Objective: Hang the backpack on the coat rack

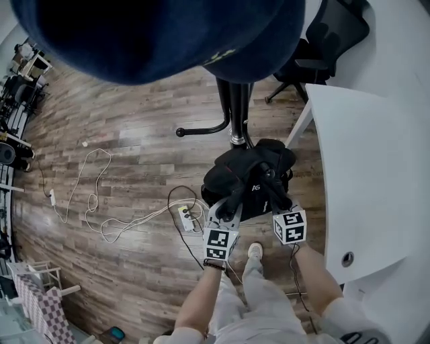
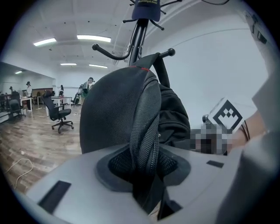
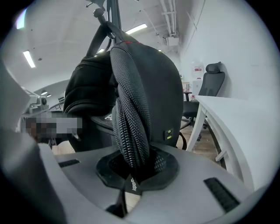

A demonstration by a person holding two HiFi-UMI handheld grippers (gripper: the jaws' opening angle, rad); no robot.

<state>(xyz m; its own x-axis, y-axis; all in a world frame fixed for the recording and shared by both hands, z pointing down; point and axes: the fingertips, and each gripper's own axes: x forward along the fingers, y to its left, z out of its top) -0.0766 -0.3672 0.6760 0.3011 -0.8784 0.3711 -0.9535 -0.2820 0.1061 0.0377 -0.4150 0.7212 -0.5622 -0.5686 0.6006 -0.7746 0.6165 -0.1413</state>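
Observation:
A black backpack (image 1: 248, 178) hangs by its top loop (image 2: 159, 65) from a hook of the black coat rack (image 1: 236, 114). Both shoulder straps run down to my grippers. My left gripper (image 1: 232, 201) has the left mesh strap (image 2: 146, 127) between its jaws, which stand a little apart beside the strap, so it is open. My right gripper (image 1: 277, 198) is shut on the right mesh strap (image 3: 129, 127), whose tag pokes out below the jaws. In the gripper views, the left gripper (image 2: 146, 175) and the right gripper (image 3: 133, 170) both point up at the pack from below.
A white desk (image 1: 369, 168) stands close on the right, with a black office chair (image 1: 322, 40) behind it. A power strip (image 1: 185, 216) and loose cables (image 1: 87, 195) lie on the wood floor to the left. A dark blue cap (image 2: 146, 11) tops the rack.

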